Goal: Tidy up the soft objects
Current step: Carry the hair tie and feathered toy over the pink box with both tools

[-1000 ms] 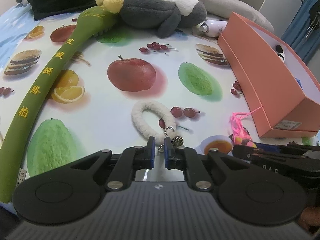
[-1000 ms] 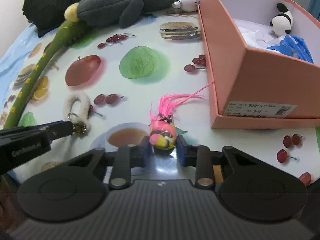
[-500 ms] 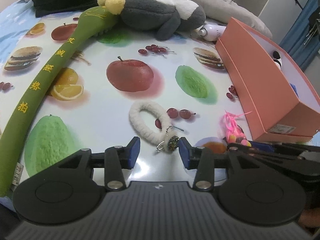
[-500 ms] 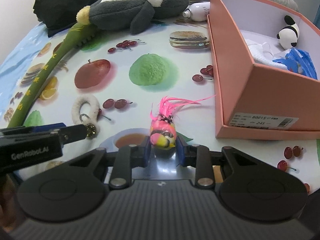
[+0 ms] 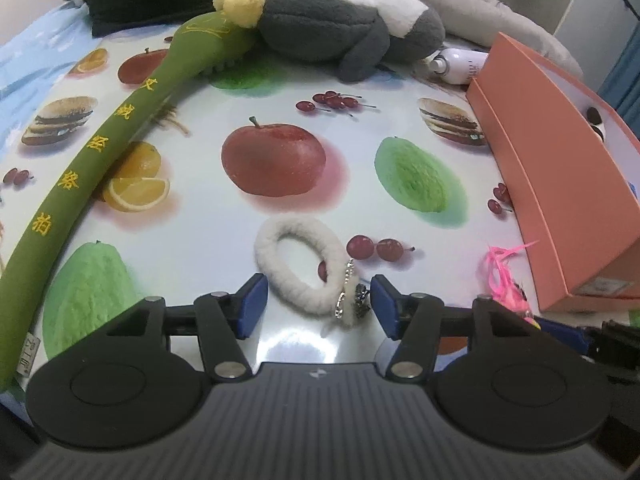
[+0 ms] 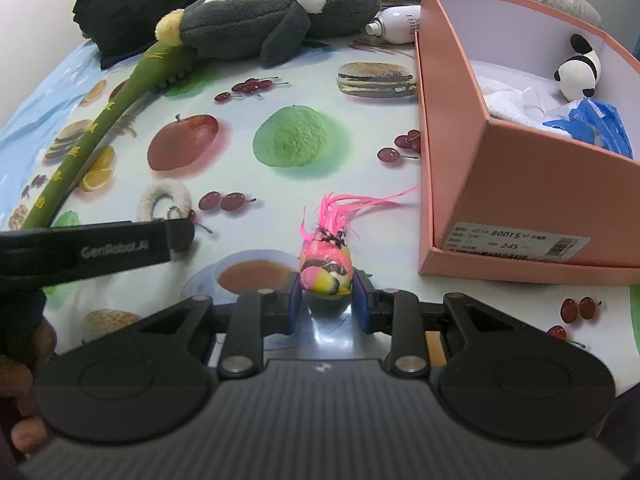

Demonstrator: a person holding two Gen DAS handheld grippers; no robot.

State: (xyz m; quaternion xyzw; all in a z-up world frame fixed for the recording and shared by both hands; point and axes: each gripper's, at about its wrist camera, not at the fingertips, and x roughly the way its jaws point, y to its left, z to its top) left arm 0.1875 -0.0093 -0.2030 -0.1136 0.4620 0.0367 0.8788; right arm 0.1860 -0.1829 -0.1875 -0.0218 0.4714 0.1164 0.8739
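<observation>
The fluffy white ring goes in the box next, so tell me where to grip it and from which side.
Grip the near arc of the fluffy white ring, beside the chain charm, coming down from above. It lies flat on the table, and the open left gripper already straddles that thin band.

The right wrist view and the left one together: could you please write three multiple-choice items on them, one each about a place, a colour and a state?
1. Where is the small panda toy?
A. inside the orange box
B. on the tablecloth
C. in the left gripper

2. What colour are the feathers on the bird toy?
A. blue
B. pink
C. white

3. How are the left gripper jaws?
A. open around the white fluffy ring
B. shut on the ring
C. shut on nothing

Answers: 1 A, it sits in the box's far corner. 2 B, bright pink plumes. 3 A, both pads stand apart from the ring.
</observation>
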